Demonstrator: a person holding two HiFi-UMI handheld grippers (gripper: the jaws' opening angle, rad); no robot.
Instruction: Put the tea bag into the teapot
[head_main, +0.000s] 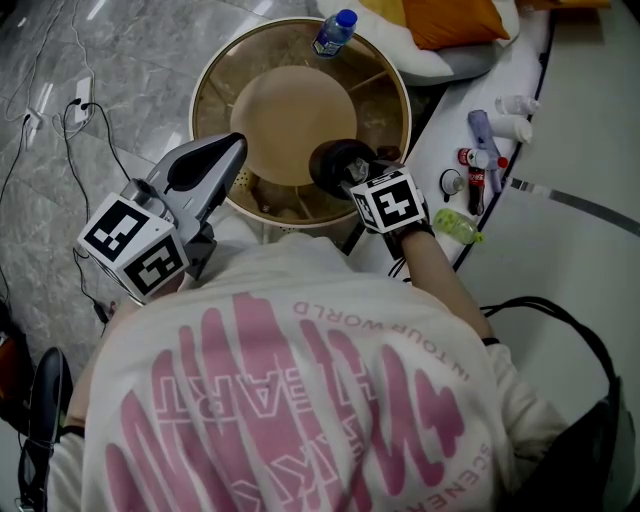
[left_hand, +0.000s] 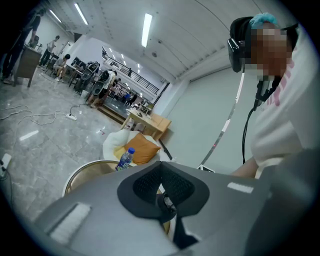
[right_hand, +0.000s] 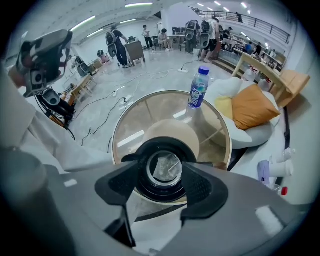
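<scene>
The teapot (head_main: 332, 165) is a black round pot at the near edge of the round glass table (head_main: 215, 90). Its black rim (right_hand: 145, 190) rings a round mouth, and inside lies the pale tea bag (right_hand: 167, 165). My right gripper (right_hand: 162, 172) hangs just above the pot with its jaws wide apart either side of the mouth and nothing between the pads. It shows beside the pot as my right gripper (head_main: 355, 180) in the head view. My left gripper (head_main: 230, 150) is raised at the left, away from the pot. That left gripper (left_hand: 161, 186) has its pads together and holds nothing.
A water bottle (head_main: 335, 32) stands at the table's far rim. An orange cushion (head_main: 450, 20) lies on a white seat behind it. Small bottles (head_main: 490, 150) sit on a white ledge at the right. Cables (head_main: 80, 150) trail over the marble floor at the left.
</scene>
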